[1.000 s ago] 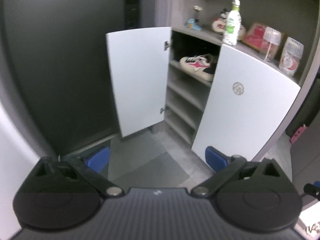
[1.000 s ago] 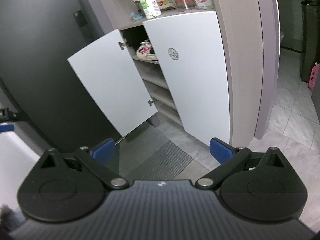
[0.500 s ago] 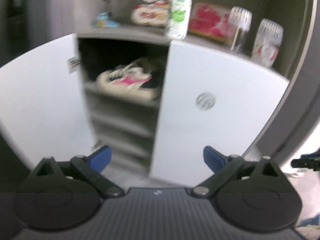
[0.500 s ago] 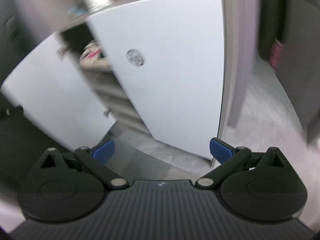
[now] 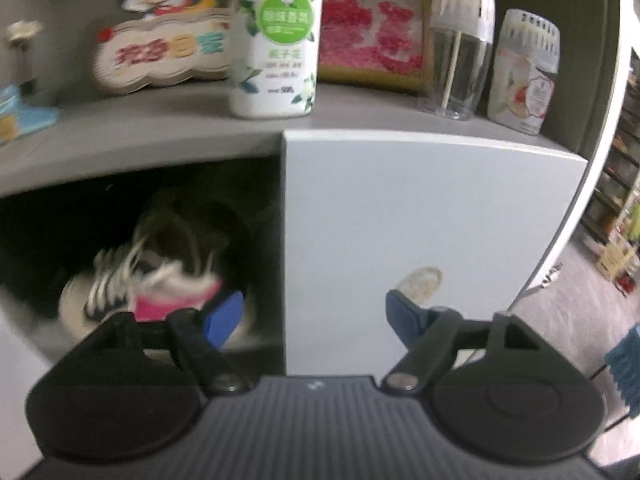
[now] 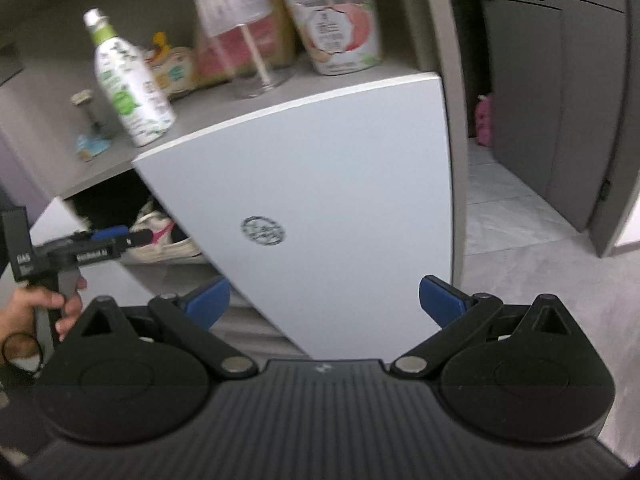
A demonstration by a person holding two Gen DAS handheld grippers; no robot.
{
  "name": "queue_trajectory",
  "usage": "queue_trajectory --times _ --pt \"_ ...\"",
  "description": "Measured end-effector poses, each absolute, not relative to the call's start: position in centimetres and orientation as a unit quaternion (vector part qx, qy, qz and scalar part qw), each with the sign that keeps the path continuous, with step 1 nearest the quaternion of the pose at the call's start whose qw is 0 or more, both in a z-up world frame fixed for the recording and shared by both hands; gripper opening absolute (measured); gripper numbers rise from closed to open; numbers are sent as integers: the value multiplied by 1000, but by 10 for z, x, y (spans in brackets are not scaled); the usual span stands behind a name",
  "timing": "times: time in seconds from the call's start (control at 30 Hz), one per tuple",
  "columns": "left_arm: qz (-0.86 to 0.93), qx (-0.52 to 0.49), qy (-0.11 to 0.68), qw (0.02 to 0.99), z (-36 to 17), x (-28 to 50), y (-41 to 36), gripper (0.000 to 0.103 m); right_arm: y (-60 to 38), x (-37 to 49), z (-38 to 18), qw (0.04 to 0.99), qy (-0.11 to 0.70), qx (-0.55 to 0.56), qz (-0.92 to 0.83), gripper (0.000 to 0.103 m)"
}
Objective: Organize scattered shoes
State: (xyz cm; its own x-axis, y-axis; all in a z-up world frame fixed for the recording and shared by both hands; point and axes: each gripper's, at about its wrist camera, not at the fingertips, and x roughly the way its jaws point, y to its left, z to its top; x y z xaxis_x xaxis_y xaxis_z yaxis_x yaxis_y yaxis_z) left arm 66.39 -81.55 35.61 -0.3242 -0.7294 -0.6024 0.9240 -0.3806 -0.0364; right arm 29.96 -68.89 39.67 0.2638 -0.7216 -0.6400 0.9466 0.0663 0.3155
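1. Inside the open cabinet, on its top shelf, I see the sneaker (image 5: 160,280), white with pink, just behind the edge of the closed right door (image 5: 420,220).
2. My left tongs (image 5: 314,312) have just been closing partway, but they stand open with nothing between them; one pad sits in front of the shoe.
3. My right tongs (image 6: 324,300) hang open and empty before the door.
4. I judge I'm reaching for the shoe; next I must get both pads around it.

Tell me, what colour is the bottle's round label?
Green, on the white bottle; the left wrist view shows it best.
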Motion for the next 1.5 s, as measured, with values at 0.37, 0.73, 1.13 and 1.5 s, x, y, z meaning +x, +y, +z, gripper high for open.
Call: queue_trajectory --times 0.37,0.73,1.13,1.5 --pt "-841 286 149 434 339 661 -873 64 -719 305 371 628 130 372 -671 103" --pt "-908 281 94 296 324 672 -899 54 -607 399 365 419 30 399 -815 103" --pt "-933 303 -22 191 330 695 -874 34 -440 537 369 202 -40 409 -889 103" --pt "-939 303 -40 157 339 699 -763 34 -381 573 360 214 -22 396 -893 103"
